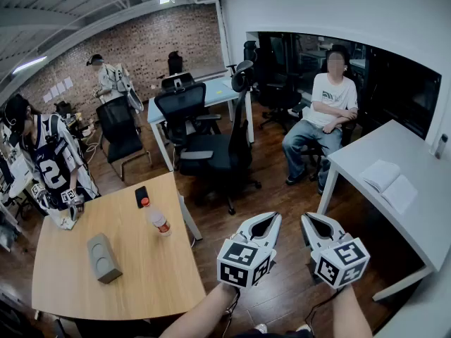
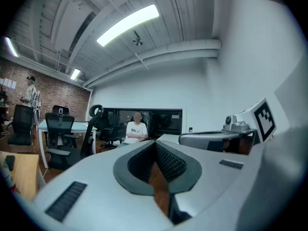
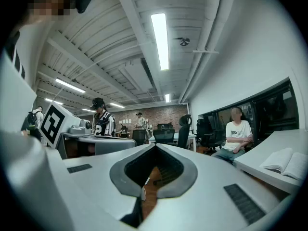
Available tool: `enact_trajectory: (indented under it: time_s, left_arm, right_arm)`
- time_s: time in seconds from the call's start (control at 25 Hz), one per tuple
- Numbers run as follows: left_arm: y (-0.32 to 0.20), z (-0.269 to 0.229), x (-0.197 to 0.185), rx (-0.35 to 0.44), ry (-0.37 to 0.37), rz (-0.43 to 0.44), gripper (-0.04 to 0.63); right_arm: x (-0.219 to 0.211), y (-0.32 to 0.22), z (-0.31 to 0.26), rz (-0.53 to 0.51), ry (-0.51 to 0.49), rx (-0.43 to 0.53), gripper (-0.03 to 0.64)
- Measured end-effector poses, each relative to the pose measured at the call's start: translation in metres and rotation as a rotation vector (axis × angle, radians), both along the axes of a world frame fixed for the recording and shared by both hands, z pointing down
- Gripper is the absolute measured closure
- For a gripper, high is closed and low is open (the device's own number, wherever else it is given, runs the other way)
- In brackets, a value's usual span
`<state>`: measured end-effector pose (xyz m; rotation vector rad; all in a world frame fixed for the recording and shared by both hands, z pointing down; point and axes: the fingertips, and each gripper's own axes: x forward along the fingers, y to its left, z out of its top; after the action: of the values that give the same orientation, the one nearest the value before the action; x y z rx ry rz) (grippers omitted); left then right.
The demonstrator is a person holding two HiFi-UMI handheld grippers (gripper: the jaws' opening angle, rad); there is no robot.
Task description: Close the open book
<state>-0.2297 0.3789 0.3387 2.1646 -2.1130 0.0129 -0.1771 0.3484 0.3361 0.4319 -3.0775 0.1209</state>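
The open book [image 1: 390, 184] lies face up on the white table [image 1: 430, 217] at the right of the head view, its pages spread. In the right gripper view the book [image 3: 287, 161] shows at the right edge on that table. Both grippers hang level over the wooden floor, side by side, well short of the table and left of the book. My left gripper [image 1: 273, 217] [image 2: 155, 143] is shut with nothing between its jaws. My right gripper [image 1: 309, 219] [image 3: 155, 146] is shut and empty too.
A wooden table [image 1: 134, 273] at the left carries a bottle [image 1: 158, 221], a grey box [image 1: 103, 257] and a phone [image 1: 141, 196]. Black office chairs [image 1: 211, 150] stand ahead. A person [image 1: 325, 115] sits beyond the white table; another [image 1: 49, 164] stands at far left.
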Motion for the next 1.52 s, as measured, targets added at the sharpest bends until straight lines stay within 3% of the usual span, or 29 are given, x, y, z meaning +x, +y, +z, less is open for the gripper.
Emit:
enact_trajectory:
  time_s: [0.36, 0.84, 1.16, 1.52]
  left_arm:
    - [-0.025, 0.006, 0.033, -0.007, -0.002, 0.066, 0.591]
    - [-0.111, 0.016, 0.148, -0.020, 0.030, 0.246, 0.591]
    - [-0.174, 0.021, 0.231, -0.045, 0.044, 0.325, 0.591]
    - [-0.223, 0.031, 0.281, -0.084, 0.017, 0.390, 0.591]
  right_arm:
    - [0.033, -0.023, 0.006, 0.065, -0.003, -0.007, 0.612]
    - [0.153, -0.101, 0.015, 0.242, 0.022, -0.027, 0.612]
    - [0.235, -0.159, 0.014, 0.331, 0.049, 0.009, 0.612]
    - [0.287, -0.207, 0.022, 0.412, 0.035, -0.014, 0.612]
